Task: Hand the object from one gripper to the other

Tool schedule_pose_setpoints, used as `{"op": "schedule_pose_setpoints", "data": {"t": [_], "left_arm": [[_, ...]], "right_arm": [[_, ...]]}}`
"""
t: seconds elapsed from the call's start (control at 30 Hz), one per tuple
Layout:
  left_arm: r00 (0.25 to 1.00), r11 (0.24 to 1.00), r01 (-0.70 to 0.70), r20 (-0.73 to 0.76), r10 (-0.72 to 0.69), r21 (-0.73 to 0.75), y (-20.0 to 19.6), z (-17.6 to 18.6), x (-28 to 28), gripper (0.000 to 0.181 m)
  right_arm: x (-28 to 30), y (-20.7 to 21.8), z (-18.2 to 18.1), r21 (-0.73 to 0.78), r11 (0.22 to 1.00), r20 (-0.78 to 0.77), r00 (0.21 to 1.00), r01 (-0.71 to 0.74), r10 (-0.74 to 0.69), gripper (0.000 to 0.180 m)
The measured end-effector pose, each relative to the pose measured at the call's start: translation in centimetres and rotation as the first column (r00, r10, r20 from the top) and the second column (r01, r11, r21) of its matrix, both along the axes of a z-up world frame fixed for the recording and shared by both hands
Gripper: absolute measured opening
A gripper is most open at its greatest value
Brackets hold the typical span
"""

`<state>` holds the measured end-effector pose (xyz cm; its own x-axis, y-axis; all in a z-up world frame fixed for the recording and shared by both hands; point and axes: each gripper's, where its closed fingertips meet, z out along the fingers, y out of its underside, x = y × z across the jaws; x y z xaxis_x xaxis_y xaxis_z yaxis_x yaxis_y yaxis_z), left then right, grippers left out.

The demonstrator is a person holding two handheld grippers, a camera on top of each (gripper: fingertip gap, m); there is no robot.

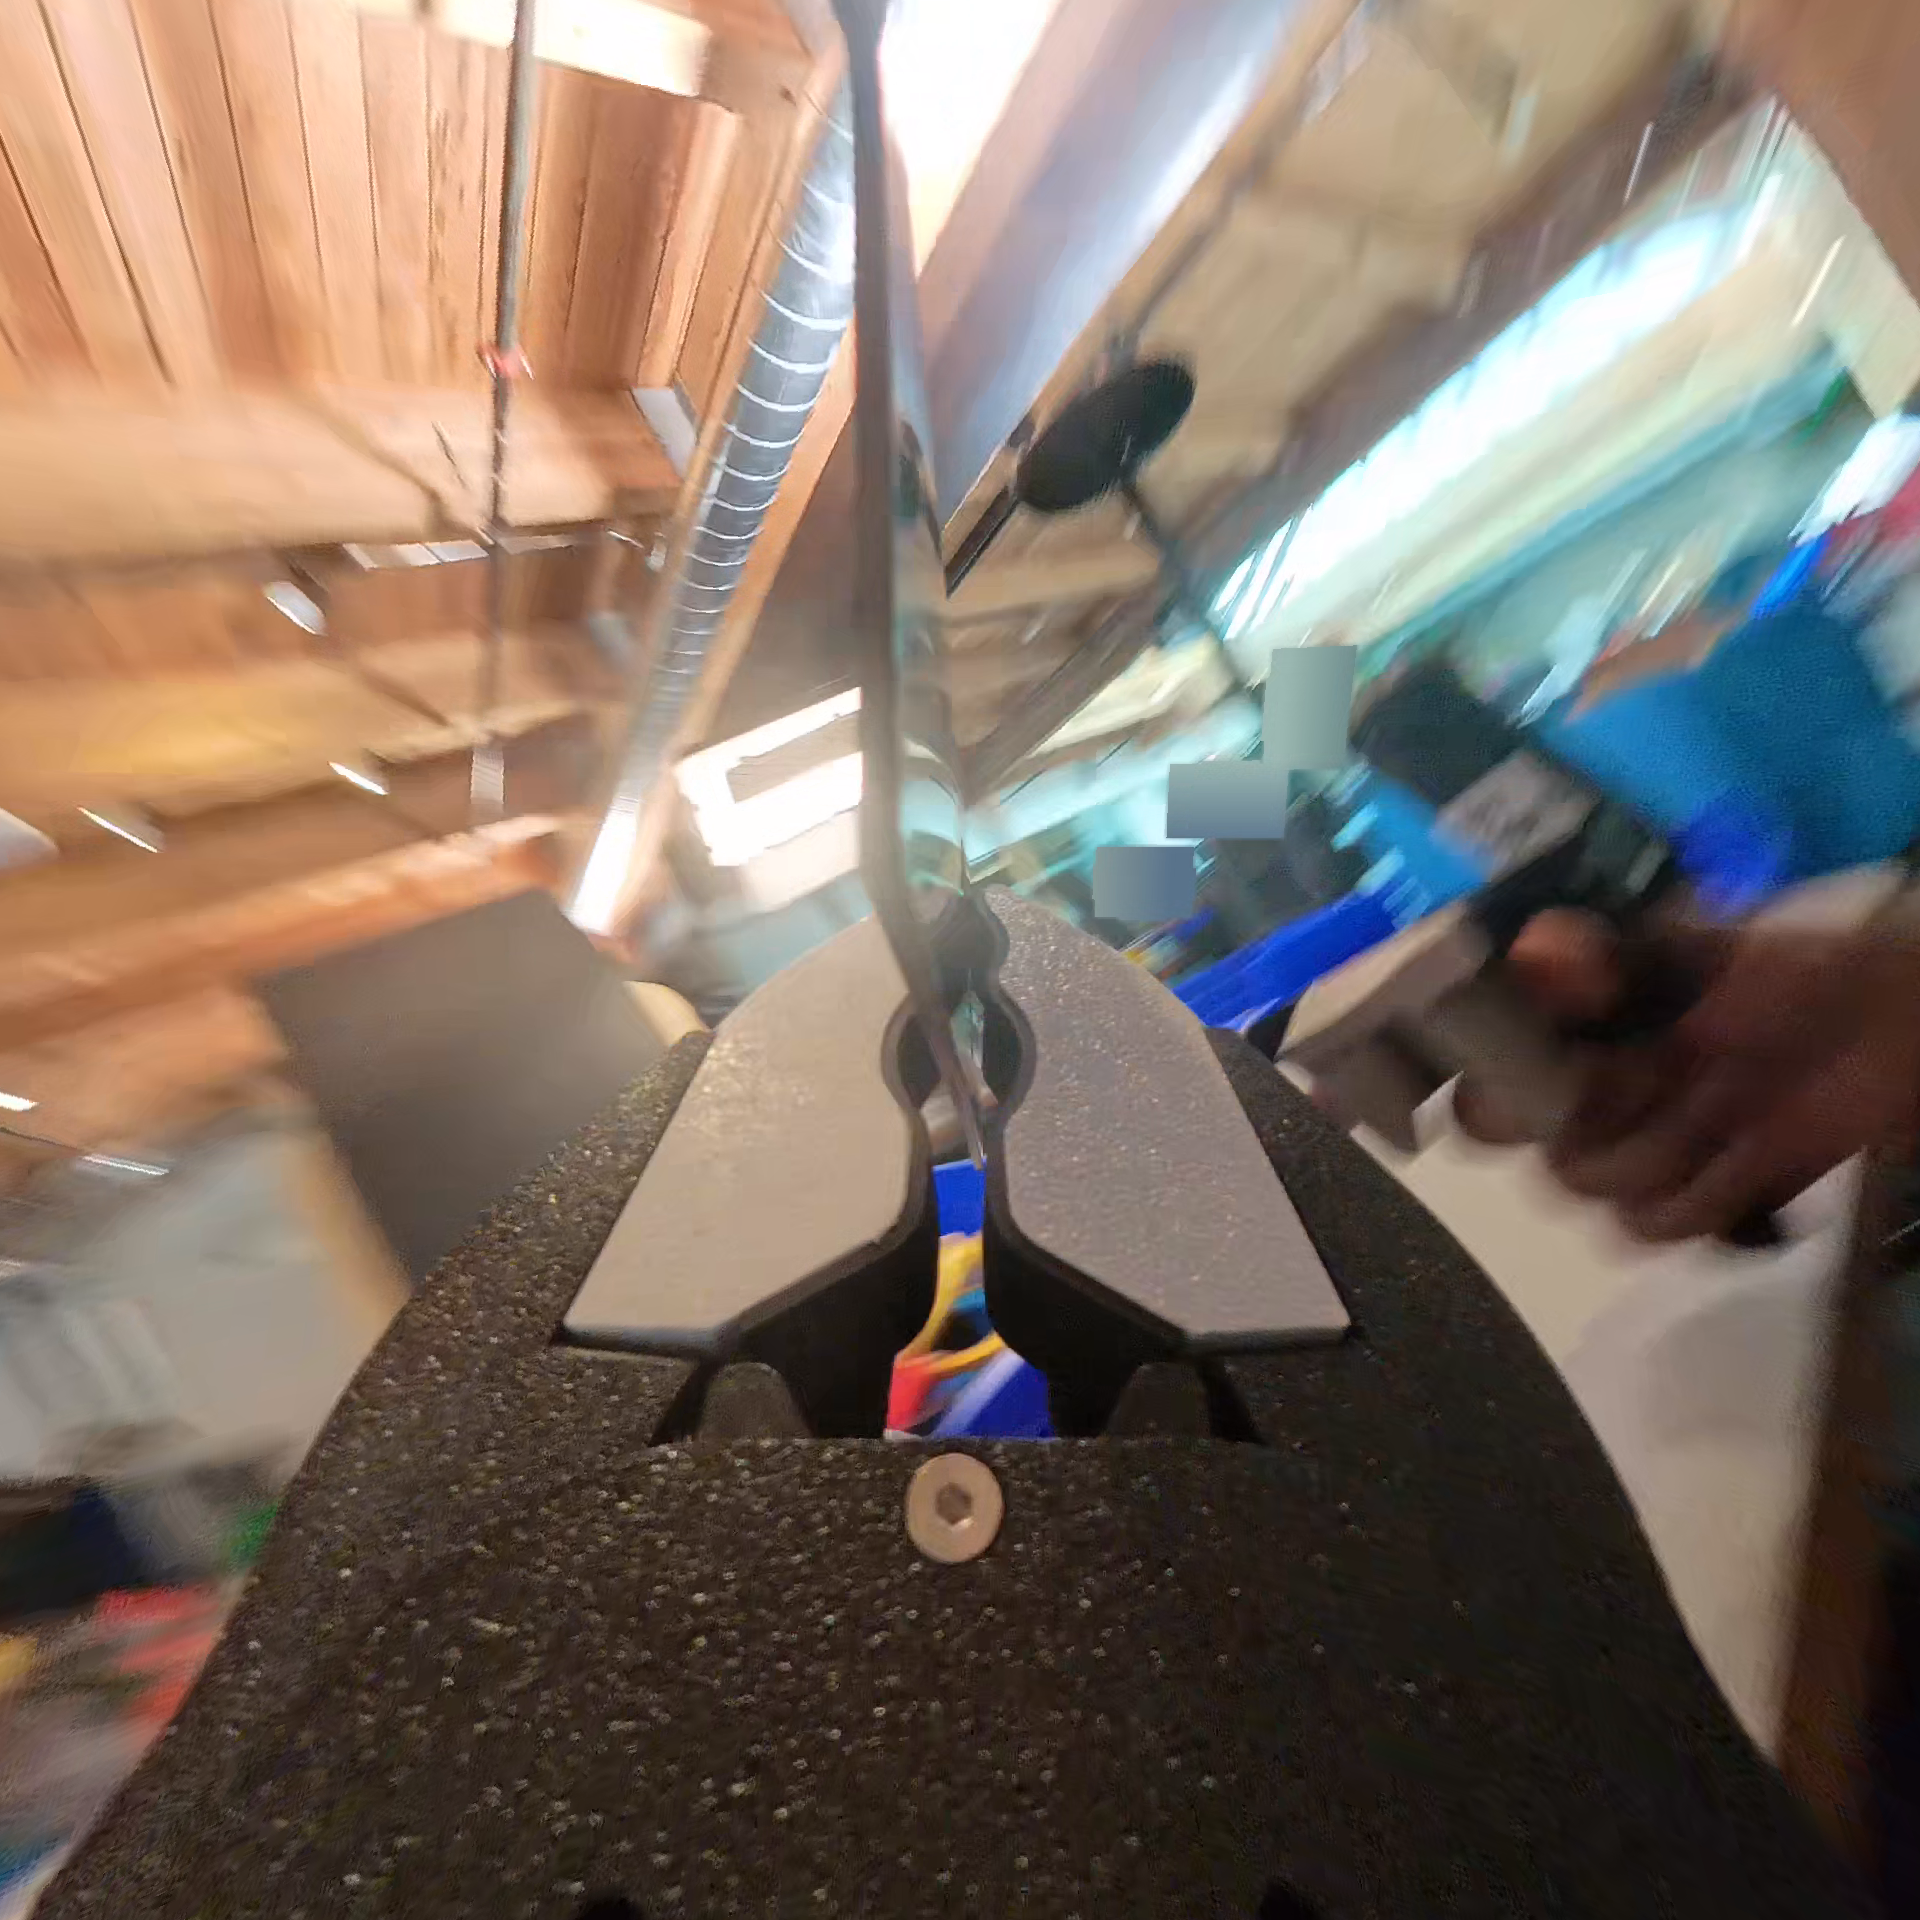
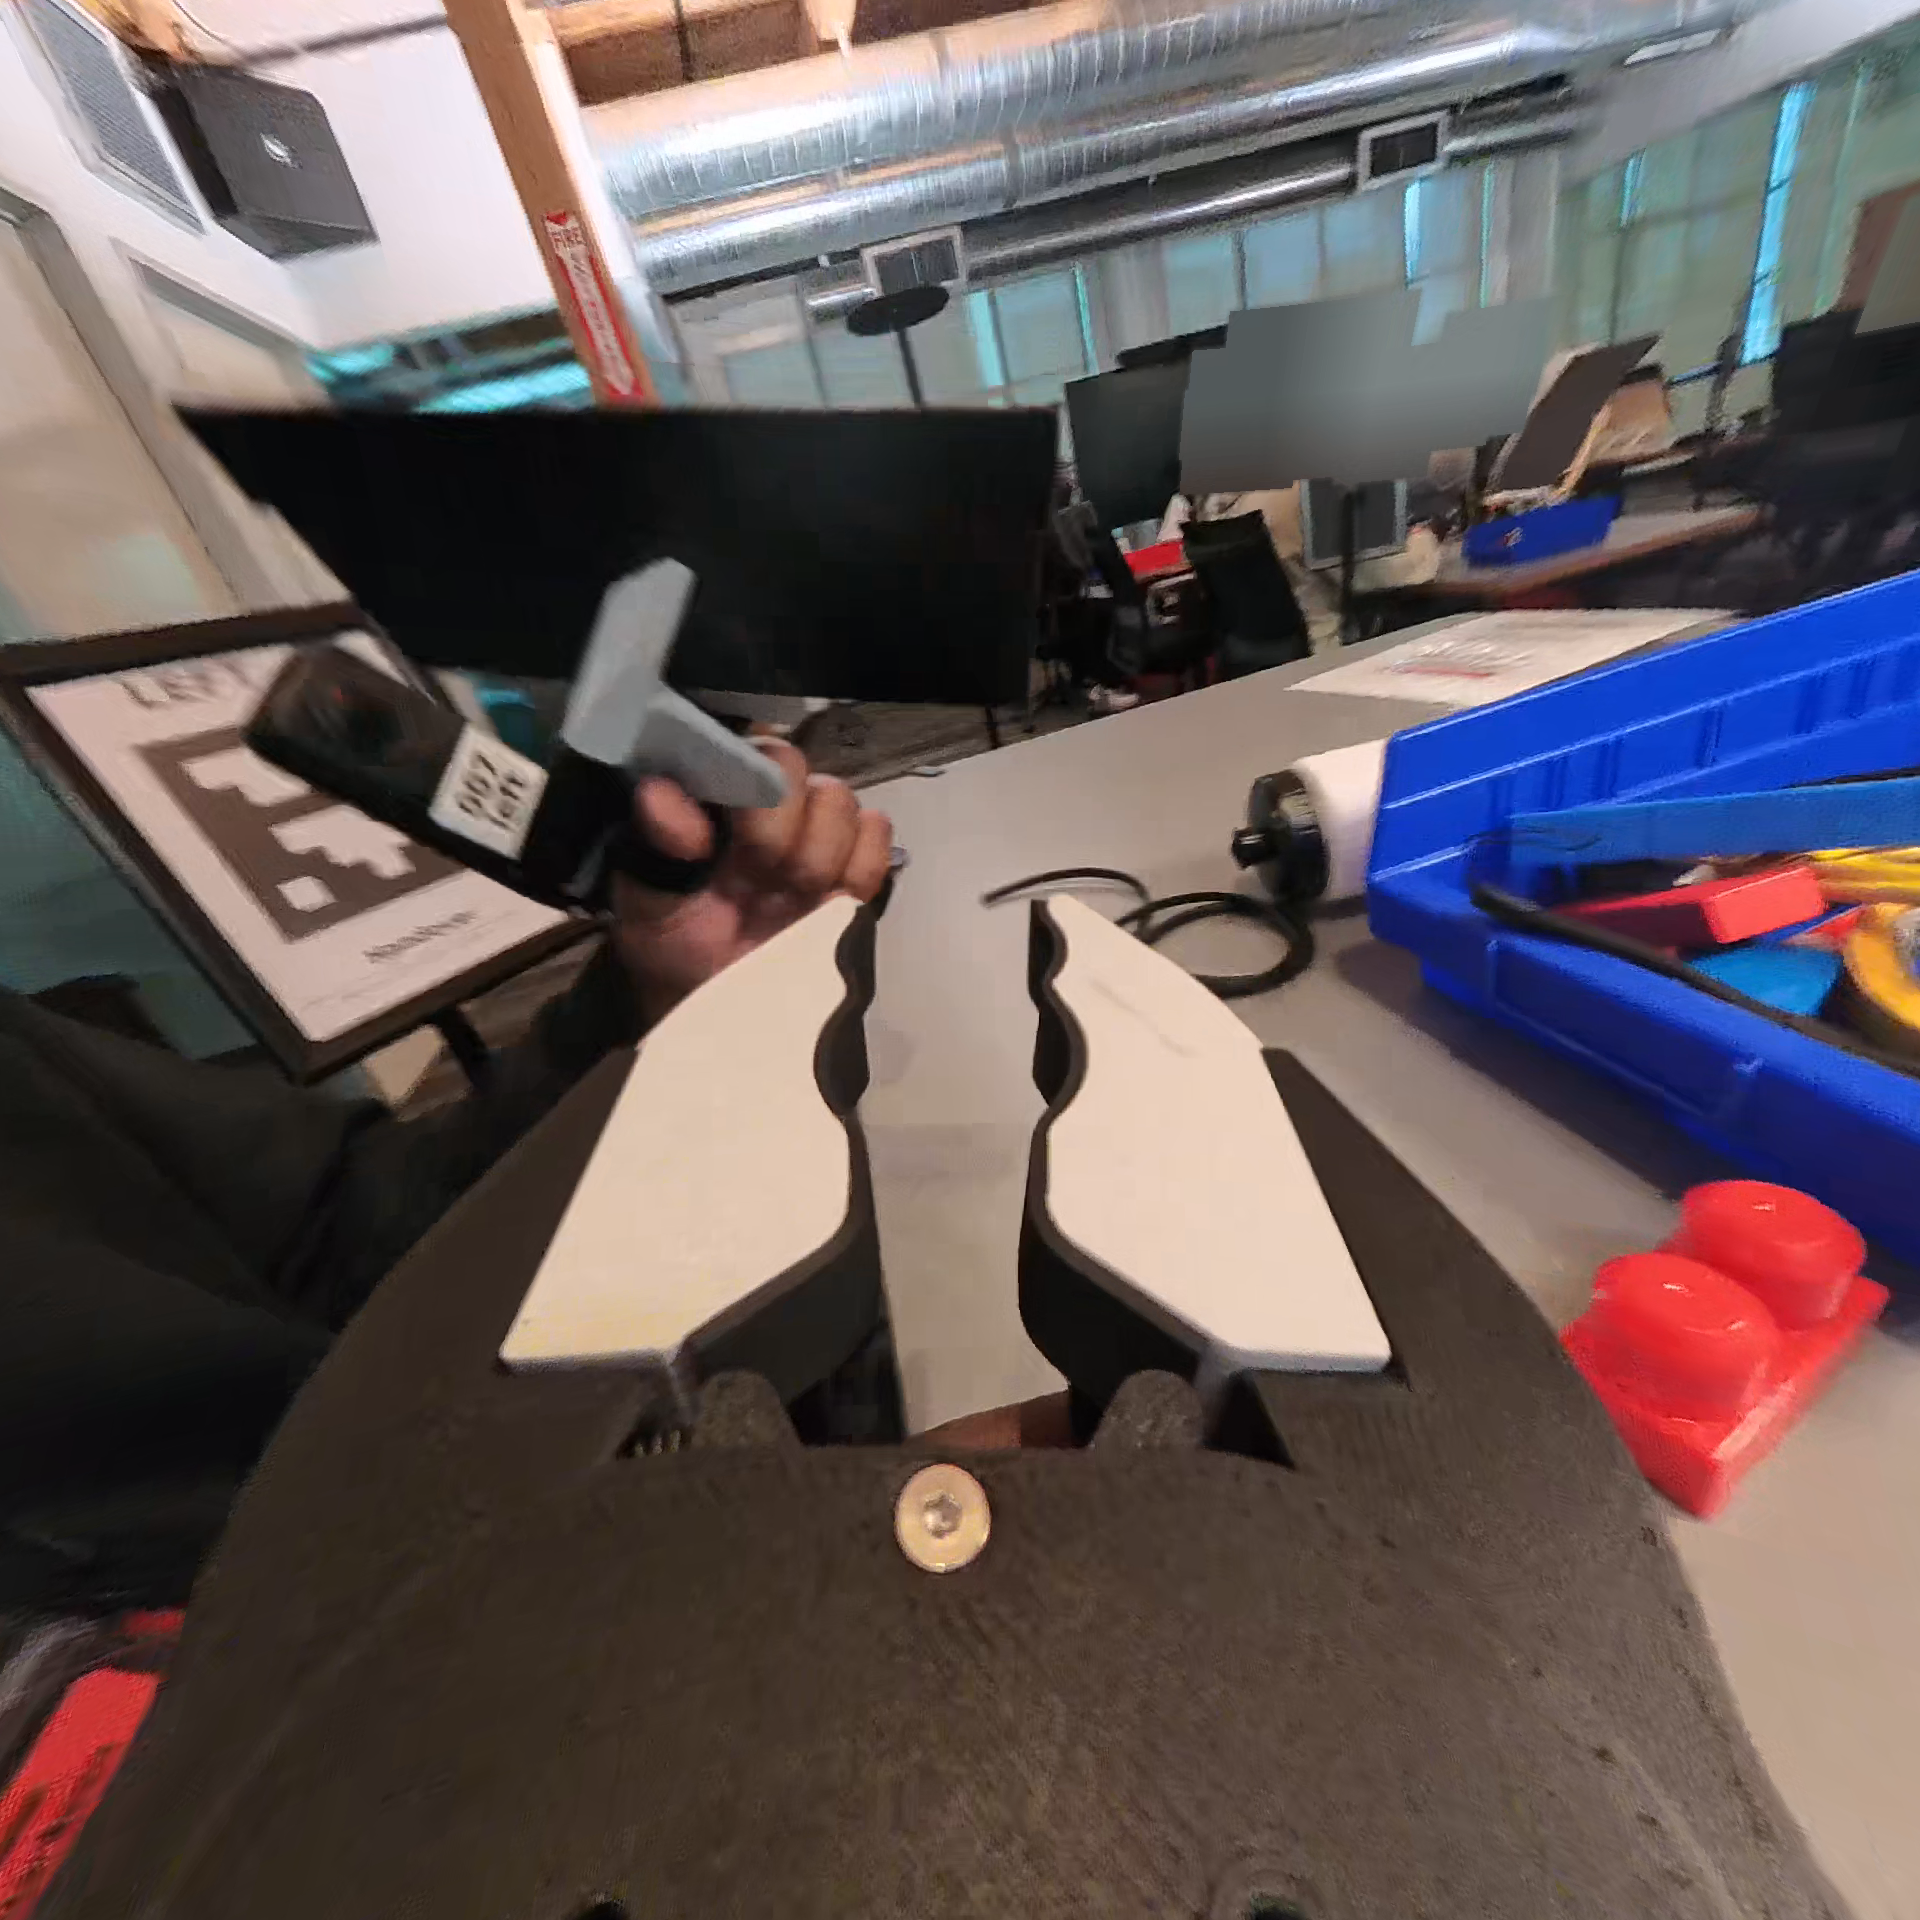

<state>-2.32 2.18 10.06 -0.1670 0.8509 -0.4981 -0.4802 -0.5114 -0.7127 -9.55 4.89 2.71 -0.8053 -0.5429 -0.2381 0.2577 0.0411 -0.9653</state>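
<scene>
Left gripper [image 1: 951,935]: pressed together on a thin shiny strip [image 1: 883,520], which we see edge-on; it rises out of frame, so its top is cut off.
Strip's kind: we cannot tell; its face only mirrors the room.
Right gripper [image 2: 951,914]: spread, nothing between the fingers, left of the bin [image 2: 1621,686].
Blur: the left view is smeared; a hand [image 1: 1714,1060] at its right edge is barely readable.
Block [image 2: 1725,1340]: red, two studs, nearer than the bin.
Bin: blue, its contents are a partly hidden jumble.
Table [image 2: 1039,831]: grey; a black cable [image 2: 1195,925] and a white roll [image 2: 1309,821] lie left of the bin.
Room: a dark monitor [image 2: 675,540] far left of the bin, silver ducts [image 2: 1039,114] overhead.
</scene>
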Motion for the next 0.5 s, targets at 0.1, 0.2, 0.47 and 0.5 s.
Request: {"op": "schedule_pose_setpoints", "data": {"t": [0.1,0.2,0.47,0.5], "left_arm": [[0.933,0.843,-0.351,-0.072,0.354,-0.408,-0.7,-1.2,0.2,0.002],[0.859,0.662,-0.475,-0.142,0.492,-0.579,-0.6,-2.2,-0.5,0.002],[0.859,0.556,-0.445,-0.160,0.486,-0.702,1.9,-4.4,-2.9,0.002],[0.858,0.541,-0.443,-0.163,0.487,-0.715,2.1,-4.7,-3.2,0.002]], "right_arm": [[1.6,1.1,1.3,0.016,0.989,0.139,0.980,-0.147,0.143,0.026],[3.6,2.0,2.3,0.018,0.966,0.195,0.949,-0.258,0.250,0.030],[4.4,2.4,3.5,0.087,0.962,0.266,0.937,-0.258,0.228,0.049],[4.5,2.4,3.3,0.102,0.959,0.271,0.935,-0.265,0.230,0.051]]}}
